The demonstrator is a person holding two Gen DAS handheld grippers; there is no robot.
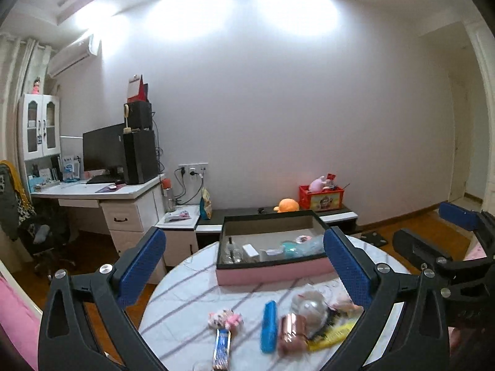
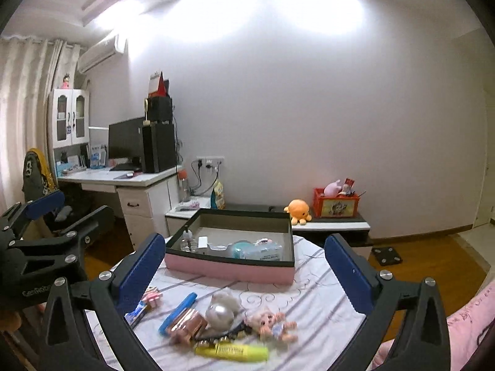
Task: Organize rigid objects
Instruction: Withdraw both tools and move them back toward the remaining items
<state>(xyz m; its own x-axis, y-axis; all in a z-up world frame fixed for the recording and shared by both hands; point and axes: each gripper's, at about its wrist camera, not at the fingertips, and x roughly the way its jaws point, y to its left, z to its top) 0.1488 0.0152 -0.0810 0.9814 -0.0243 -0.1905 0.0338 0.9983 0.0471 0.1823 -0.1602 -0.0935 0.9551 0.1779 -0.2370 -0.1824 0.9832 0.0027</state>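
A pink box (image 1: 272, 273) (image 2: 229, 267) with a dark inside stands at the far side of a round table (image 1: 191, 287) (image 2: 324, 312). It holds a small bottle (image 2: 187, 241), a white block (image 2: 202, 242) and a teal object (image 2: 243, 247). Loose items lie in front: a blue case (image 1: 268, 326) (image 2: 178, 312), a copper box (image 1: 290, 332) (image 2: 187, 324), a clear ball (image 1: 311, 304) (image 2: 221, 313), a doll (image 2: 273, 324), a yellow tube (image 2: 232, 352), a pink toy (image 1: 224, 320). My left gripper (image 1: 244, 262) and right gripper (image 2: 244, 266) are both open and empty above them.
A desk (image 1: 102, 190) with a monitor and black tower stands at the left, with a chair (image 1: 40, 235) by it. A low shelf (image 2: 334, 225) by the wall carries an orange plush (image 2: 297, 210) and a red crate (image 2: 335, 205). A scale (image 2: 386, 255) lies on the floor.
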